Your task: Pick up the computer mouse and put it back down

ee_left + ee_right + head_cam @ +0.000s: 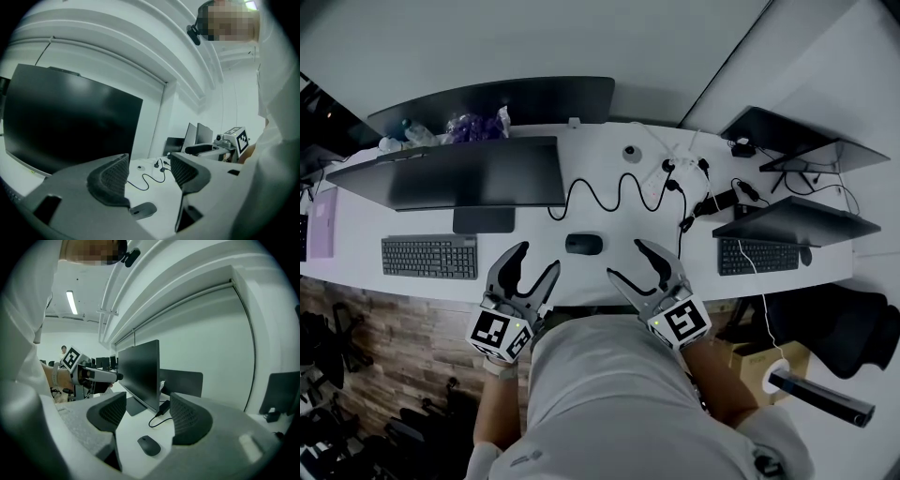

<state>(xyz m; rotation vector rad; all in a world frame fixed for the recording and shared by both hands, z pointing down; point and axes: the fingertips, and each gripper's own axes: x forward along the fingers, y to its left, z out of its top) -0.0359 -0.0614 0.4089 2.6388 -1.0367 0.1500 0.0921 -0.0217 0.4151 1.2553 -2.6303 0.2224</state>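
one overhead, two low, toward mouse [583, 244]

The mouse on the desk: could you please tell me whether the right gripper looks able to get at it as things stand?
Probably yes. The right gripper hangs open just beside the mouse, its jaws apart, and only the white desk shows between them, with nothing in the way.
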